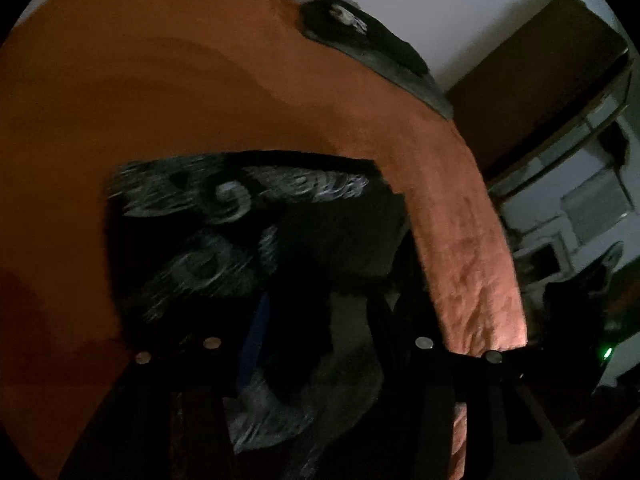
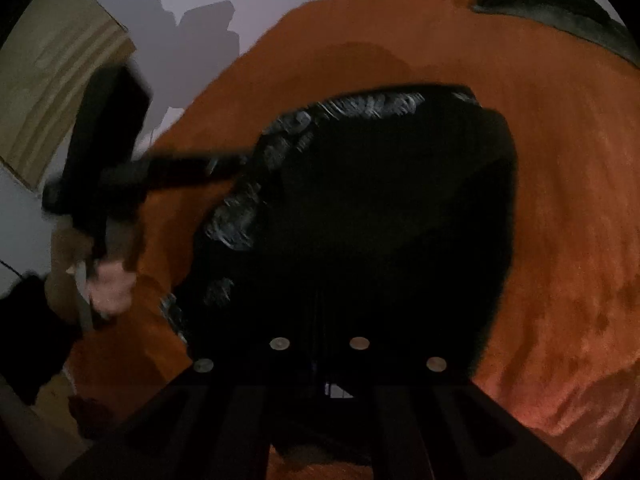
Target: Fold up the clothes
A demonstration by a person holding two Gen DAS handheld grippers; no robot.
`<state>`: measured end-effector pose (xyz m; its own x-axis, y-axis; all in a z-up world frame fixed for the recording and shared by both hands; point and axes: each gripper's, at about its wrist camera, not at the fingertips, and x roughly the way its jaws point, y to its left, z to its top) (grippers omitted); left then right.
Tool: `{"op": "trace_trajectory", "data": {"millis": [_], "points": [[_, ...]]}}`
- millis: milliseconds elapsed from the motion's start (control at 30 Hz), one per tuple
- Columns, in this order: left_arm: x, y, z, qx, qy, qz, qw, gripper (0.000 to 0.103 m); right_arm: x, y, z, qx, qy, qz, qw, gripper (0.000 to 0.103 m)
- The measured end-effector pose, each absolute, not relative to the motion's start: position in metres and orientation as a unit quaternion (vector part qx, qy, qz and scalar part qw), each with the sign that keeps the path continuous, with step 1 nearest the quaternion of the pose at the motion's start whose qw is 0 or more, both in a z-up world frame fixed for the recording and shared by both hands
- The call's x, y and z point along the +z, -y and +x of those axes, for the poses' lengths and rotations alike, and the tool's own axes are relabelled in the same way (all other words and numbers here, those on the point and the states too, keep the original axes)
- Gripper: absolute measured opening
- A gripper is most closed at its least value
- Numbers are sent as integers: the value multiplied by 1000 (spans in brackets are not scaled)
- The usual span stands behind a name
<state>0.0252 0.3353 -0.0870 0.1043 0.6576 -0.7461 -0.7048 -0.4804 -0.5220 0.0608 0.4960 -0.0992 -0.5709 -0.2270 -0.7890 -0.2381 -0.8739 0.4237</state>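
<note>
Shirt: black, printed, on the orange blanket.
Left gripper: I see cloth between its fingers.
Right gripper: too dark, I cannot tell.
Right view only: my left hand.

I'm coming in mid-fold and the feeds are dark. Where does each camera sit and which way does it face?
Left wrist: on the left gripper, looking down its jaws at the black printed garment on the orange bedspread; only its own dark jaws show.
Right wrist: on the right gripper, facing down on the same garment; the left gripper and the person's left hand show at the left.
Shared: the garment, bedspread, and a second dark garment at the far edge.
</note>
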Motion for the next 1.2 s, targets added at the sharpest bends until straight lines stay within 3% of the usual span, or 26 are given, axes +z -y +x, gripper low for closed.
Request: {"op": "trace_trajectory", "data": {"millis": [67, 100, 167, 333, 500, 700, 833, 967, 1033, 1133, 1200], "points": [[-88, -352, 27, 665, -29, -539, 516, 52, -103, -509, 71, 844, -266, -465, 15, 1], [-93, -362, 28, 666, -34, -541, 513, 41, -102, -512, 77, 844, -269, -463, 21, 1], [-104, -372, 25, 674, -40, -551, 490, 0, -101, -523, 85, 845, -275, -457, 39, 1], [-80, -326, 27, 737, 2, -513, 440, 0, -96, -542, 99, 844, -295, -443, 69, 1], [-92, -320, 25, 733, -15, -522, 437, 0, -95, -547, 96, 848, -276, -448, 67, 1], [-96, -333, 26, 768, -103, -480, 411, 1, -106, -560, 86, 841, -286, -452, 76, 1], [-81, -320, 43, 757, -84, -490, 424, 2, -108, -561, 92, 831, -315, -453, 67, 1], [-65, -309, 80, 722, -68, -499, 474, 28, -105, -543, 113, 830, -325, -450, 48, 1], [-68, -317, 104, 701, -91, -503, 498, 29, -104, -532, 122, 831, -322, -452, 41, 1], [-96, -326, 131, 731, -217, -461, 454, 29, -101, -513, 139, 835, -307, -455, 38, 1], [-99, -310, 125, 747, -222, -459, 426, 29, -96, -495, 149, 845, -271, -460, 43, 1]]}}
